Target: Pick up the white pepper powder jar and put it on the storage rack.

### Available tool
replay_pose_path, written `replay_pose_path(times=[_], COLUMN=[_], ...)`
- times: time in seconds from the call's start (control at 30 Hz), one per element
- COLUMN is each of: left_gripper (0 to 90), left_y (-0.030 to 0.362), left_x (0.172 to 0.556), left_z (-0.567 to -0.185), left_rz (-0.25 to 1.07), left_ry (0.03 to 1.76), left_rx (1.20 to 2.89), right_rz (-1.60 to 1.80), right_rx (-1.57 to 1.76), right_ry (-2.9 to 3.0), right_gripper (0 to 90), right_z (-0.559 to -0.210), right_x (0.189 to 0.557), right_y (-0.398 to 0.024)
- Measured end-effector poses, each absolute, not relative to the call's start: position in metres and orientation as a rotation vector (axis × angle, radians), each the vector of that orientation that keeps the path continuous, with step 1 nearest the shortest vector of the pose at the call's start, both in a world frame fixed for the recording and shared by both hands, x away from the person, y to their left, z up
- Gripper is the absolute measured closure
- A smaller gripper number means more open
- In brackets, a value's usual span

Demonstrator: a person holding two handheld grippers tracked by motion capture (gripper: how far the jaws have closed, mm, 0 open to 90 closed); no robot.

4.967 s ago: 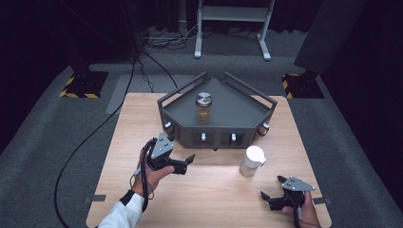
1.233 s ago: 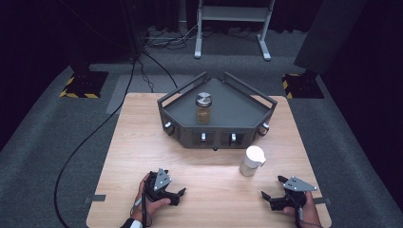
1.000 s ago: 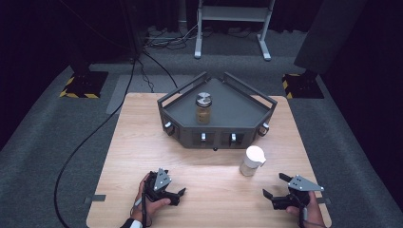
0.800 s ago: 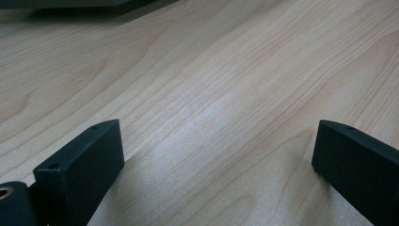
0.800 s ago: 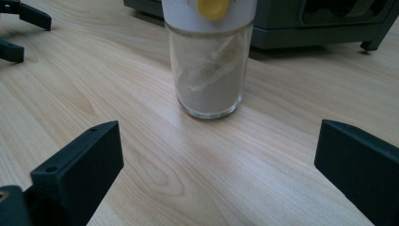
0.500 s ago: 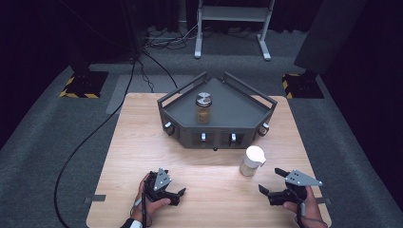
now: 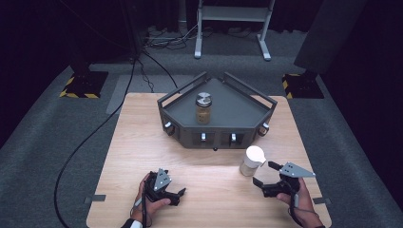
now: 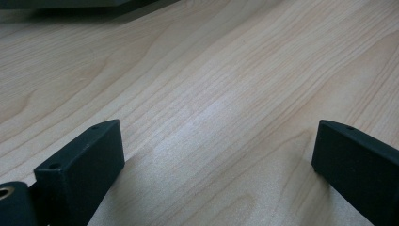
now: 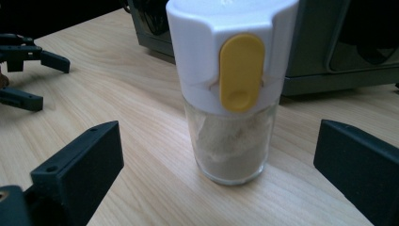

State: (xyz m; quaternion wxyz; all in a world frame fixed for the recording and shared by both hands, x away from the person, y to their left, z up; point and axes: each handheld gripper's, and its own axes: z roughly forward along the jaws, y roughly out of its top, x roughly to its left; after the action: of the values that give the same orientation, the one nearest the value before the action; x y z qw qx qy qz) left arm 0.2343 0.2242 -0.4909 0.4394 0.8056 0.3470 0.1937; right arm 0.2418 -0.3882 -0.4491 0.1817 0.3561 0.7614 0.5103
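Right gripper closing in on shaker.

Right gripper (image 7: 263,174), jaws apart, has advanced toward the clear glass shaker with white cap and yellow tab (image 9: 230,89), upright on the pale wooden table (image 7: 142,137); approach underway. Left gripper (image 7: 179,194), jaws apart, rests idle.

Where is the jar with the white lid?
The jar stands on the table's right side, between the grey tray and the open right hand-held gripper.
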Motion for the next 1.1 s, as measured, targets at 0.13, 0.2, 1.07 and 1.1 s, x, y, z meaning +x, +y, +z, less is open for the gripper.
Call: replay_pose_path(times=[0.13, 0.2, 1.07, 1.1], left_gripper=[2.7, 2.7, 2.7, 2.7], left_y=[0.224, 0.224, 0.224, 0.224], left_x=[0.234, 0.234, 0.235, 0.235], left_z=[-0.491, -0.491, -0.491, -0.491], left_rz=[0.481, 0.481, 0.48, 0.48], left_ry=[0.862, 0.862, 0.863, 0.863], left_rx=[2.002, 2.001, 2.001, 2.003], right_rz=[1.46, 1.458, 1.486, 1.493], right_rx=[1.01, 1.01, 1.016, 1.014], right_ry=[2.151, 2.149, 2.059, 2.059], right_gripper=[1.8, 1.8, 23.4, 25.2], right_z=[-0.45, -0.45, -0.451, -0.451], right_x=[0.249, 0.251, 0.268, 0.268], right_y=[-0.385, -0.383, -0.365, -0.366])
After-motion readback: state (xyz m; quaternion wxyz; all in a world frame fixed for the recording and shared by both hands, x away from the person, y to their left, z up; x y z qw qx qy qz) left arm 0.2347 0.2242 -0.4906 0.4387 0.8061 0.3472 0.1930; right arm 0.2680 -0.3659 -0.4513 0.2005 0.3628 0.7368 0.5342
